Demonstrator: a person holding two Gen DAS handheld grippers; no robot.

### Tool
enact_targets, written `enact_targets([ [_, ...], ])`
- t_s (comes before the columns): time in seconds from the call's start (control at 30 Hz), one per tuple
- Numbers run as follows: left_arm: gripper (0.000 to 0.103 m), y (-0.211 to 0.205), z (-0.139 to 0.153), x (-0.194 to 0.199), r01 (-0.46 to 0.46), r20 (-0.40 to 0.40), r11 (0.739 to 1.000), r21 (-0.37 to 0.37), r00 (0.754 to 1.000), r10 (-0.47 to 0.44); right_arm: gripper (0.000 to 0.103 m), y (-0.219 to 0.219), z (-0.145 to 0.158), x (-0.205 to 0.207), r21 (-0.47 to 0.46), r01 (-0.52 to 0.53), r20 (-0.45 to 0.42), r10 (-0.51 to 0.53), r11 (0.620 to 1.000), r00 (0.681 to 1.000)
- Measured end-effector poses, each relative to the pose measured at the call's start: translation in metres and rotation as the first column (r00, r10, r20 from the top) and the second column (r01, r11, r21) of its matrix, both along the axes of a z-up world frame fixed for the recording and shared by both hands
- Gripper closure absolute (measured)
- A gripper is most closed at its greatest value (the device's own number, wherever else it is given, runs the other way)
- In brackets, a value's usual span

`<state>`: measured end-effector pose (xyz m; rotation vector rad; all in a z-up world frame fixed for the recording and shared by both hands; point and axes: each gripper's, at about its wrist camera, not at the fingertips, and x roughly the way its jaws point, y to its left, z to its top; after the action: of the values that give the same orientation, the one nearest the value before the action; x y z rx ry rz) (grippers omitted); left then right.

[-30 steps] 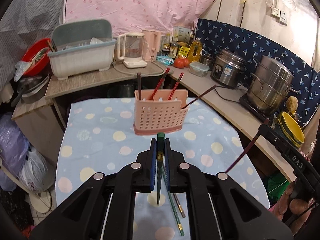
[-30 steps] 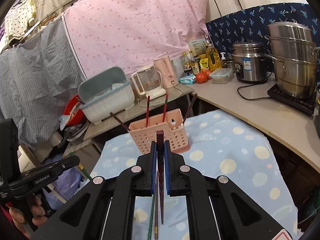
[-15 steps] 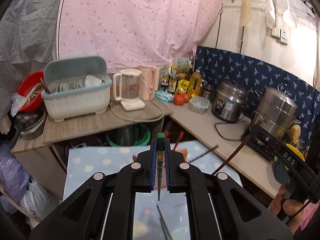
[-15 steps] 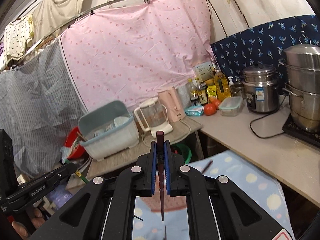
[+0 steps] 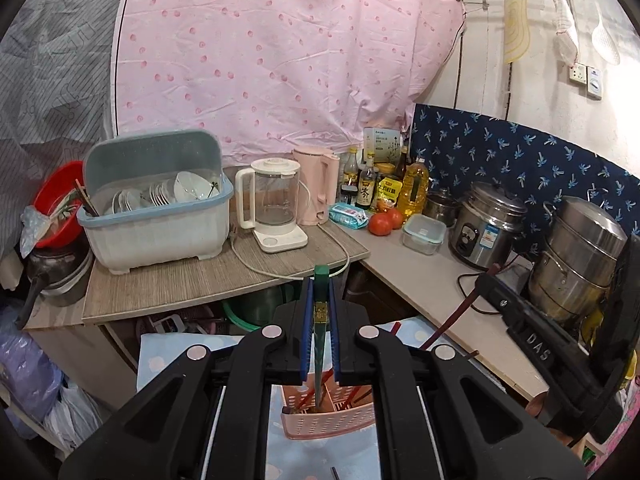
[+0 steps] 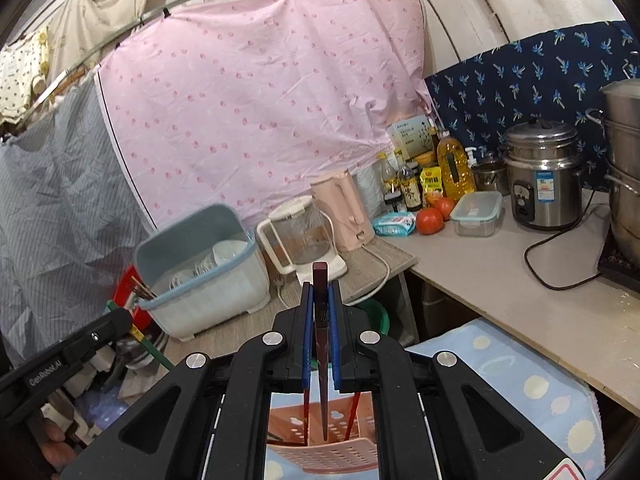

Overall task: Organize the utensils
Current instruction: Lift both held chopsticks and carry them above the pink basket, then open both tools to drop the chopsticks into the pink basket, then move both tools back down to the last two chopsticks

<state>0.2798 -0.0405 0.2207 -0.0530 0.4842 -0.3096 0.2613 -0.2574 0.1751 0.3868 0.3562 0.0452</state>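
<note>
Left gripper: closed on a green chopstick, clamped near its thick upper end; stick upright, tip pointing down into the pink basket, directly above one of its compartments.

Right gripper: closed on a dark red chopstick, held the same way near the blunt end; tip hangs just above the basket's opening. Whether either tip touches the basket floor cannot be told.

Pink basket: perforated plastic, on the spotted blue cloth; already holds several red chopsticks leaning inside.

Handling, judged: chopsticks are light, stiff, slim and probably smooth, so apt to pivot or slide between flat pads. Best held near the thick end, as here, leaving the long taper free to enter a compartment. Basket looks light and could tip or shift if a stick catches its rim or divider.

Loose item: another stick end lies on the cloth, in front of the basket.
</note>
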Motion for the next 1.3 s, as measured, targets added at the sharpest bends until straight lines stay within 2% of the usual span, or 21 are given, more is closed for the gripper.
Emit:
enact_targets([
  [0.27,0.096,0.000,-0.028,0.021,-0.009,-0.066,1.000,0.008,0.998,0.009,0.095,0.005,-0.040,0.025,0.013,-0.029,-0.098,0.030,0.999,0.995],
  [0.3,0.095,0.000,-0.030,0.023,-0.003,-0.077,1.000,0.004,0.997,0.003,0.093,0.006,-0.043,0.025,0.016,-0.027,-0.106,0.028,1.000,0.994],
  [0.33,0.093,0.001,-0.032,0.024,-0.003,-0.085,1.000,-0.002,0.996,0.003,0.085,0.006,-0.045,0.024,0.018,-0.022,-0.108,0.024,1.000,0.994],
  [0.37,0.081,0.002,-0.035,0.024,-0.013,-0.091,1.000,-0.002,0.996,0.012,0.075,0.006,-0.047,0.023,0.020,-0.021,-0.109,0.023,1.000,0.994],
  [0.4,0.062,0.002,-0.036,0.023,-0.017,-0.092,1.000,-0.002,0.996,0.016,0.071,0.007,-0.048,0.020,0.021,-0.018,-0.105,0.020,1.000,0.994],
  [0.47,0.051,0.004,-0.038,0.020,-0.030,-0.083,1.000,-0.004,0.996,0.030,0.067,0.009,-0.048,0.015,0.008,-0.015,-0.101,0.016,1.000,0.995],
  [0.8,0.051,0.008,-0.036,-0.002,-0.020,-0.091,1.000,-0.005,0.996,0.019,0.067,0.015,-0.046,-0.018,0.007,-0.031,-0.091,0.032,0.999,0.995],
  [1.0,0.050,0.010,-0.043,-0.029,0.008,-0.130,1.000,-0.004,0.991,-0.008,0.067,0.016,-0.047,-0.050,0.014,-0.037,-0.095,0.038,0.999,0.995],
  [1.1,0.046,0.010,-0.058,-0.047,0.031,-0.177,0.999,-0.010,0.984,-0.032,0.067,0.018,-0.057,-0.071,0.008,-0.042,-0.114,0.042,0.999,0.993],
  [1.3,0.045,0.009,-0.103,-0.088,0.076,-0.276,0.997,0.001,0.958,-0.072,0.067,0.028,-0.093,-0.120,-0.044,-0.051,-0.192,0.042,0.998,0.981],
])
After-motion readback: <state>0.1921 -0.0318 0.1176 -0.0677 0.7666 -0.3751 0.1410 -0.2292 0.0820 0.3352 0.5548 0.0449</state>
